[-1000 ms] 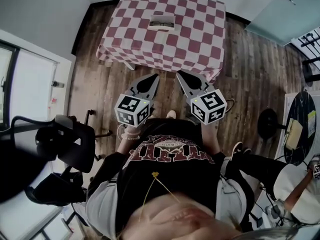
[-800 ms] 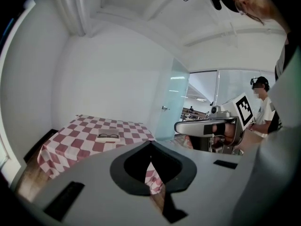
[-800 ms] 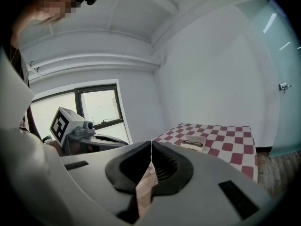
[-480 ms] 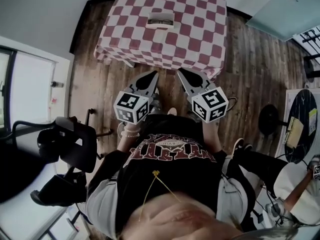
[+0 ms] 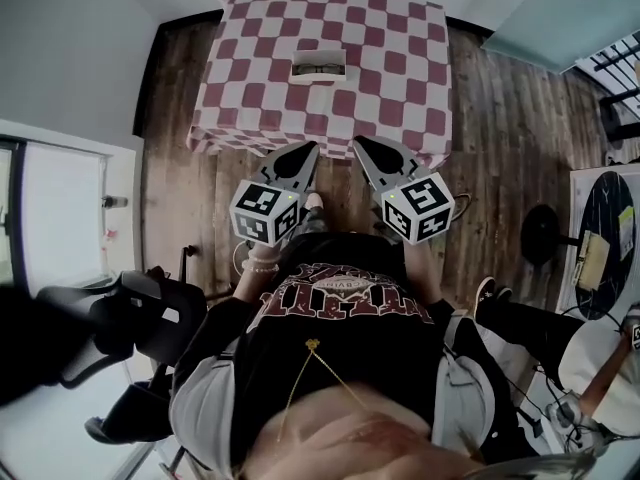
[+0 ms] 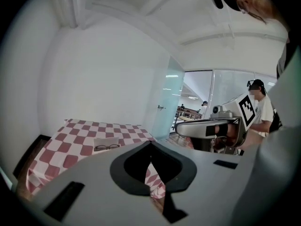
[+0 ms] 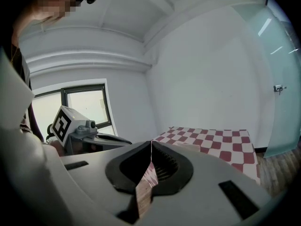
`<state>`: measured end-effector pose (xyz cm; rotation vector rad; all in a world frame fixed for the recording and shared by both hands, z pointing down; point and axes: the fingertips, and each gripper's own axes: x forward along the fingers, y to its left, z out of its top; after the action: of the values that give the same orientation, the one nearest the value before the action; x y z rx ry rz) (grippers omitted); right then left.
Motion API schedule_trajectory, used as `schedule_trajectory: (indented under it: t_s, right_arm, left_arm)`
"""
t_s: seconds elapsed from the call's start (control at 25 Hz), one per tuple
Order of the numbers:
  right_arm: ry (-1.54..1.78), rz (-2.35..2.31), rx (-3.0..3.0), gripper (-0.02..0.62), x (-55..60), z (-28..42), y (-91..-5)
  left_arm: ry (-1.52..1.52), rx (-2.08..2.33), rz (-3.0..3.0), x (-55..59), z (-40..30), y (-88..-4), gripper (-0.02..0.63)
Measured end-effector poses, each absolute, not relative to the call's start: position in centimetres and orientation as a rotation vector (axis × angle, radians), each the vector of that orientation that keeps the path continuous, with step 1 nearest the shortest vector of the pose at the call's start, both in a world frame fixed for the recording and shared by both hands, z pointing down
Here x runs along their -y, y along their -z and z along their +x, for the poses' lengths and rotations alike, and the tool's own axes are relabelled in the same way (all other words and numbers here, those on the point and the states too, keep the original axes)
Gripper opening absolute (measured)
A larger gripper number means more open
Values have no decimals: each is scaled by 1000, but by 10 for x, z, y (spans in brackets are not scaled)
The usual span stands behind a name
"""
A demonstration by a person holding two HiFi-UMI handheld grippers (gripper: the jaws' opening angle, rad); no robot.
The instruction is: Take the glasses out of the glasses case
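Observation:
A white glasses case (image 5: 318, 65) lies open on the red-and-white checked table (image 5: 400, 88), with dark-framed glasses (image 5: 318, 69) in it. My left gripper (image 5: 311, 149) and right gripper (image 5: 358, 144) are held side by side at the table's near edge, short of the case. Both are shut with nothing in them. In the left gripper view the jaws (image 6: 150, 144) meet, and the case (image 6: 106, 144) with the glasses (image 6: 106, 148) lies ahead on the left. In the right gripper view the shut jaws (image 7: 151, 143) hide most of the case (image 7: 186, 146).
A black office chair (image 5: 130, 318) stands at the left over the wooden floor (image 5: 500, 138). At the right are a stool base (image 5: 541, 238), a round dark table (image 5: 605, 238) and a seated person (image 5: 600, 368). A glass door (image 5: 560, 28) is behind the table's right.
Both grippers have come closer to the table's near edge, still side by side and shut. The case has not moved on the table.

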<state>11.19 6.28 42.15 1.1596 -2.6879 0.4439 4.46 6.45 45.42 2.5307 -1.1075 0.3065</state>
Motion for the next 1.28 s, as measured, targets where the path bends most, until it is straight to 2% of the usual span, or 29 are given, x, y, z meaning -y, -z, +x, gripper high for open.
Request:
schedule_trajectory:
  t_s: [0.68,1.28]
  right_arm:
    - [-428,1311,2616,20,26,71,-424]
    - [-444,1268,2570,20,68,66,-435]
  left_arm:
    - [-340,993,2574,23,-10,-461,-2]
    - [-320,994,2515,57,-21,-474,-2]
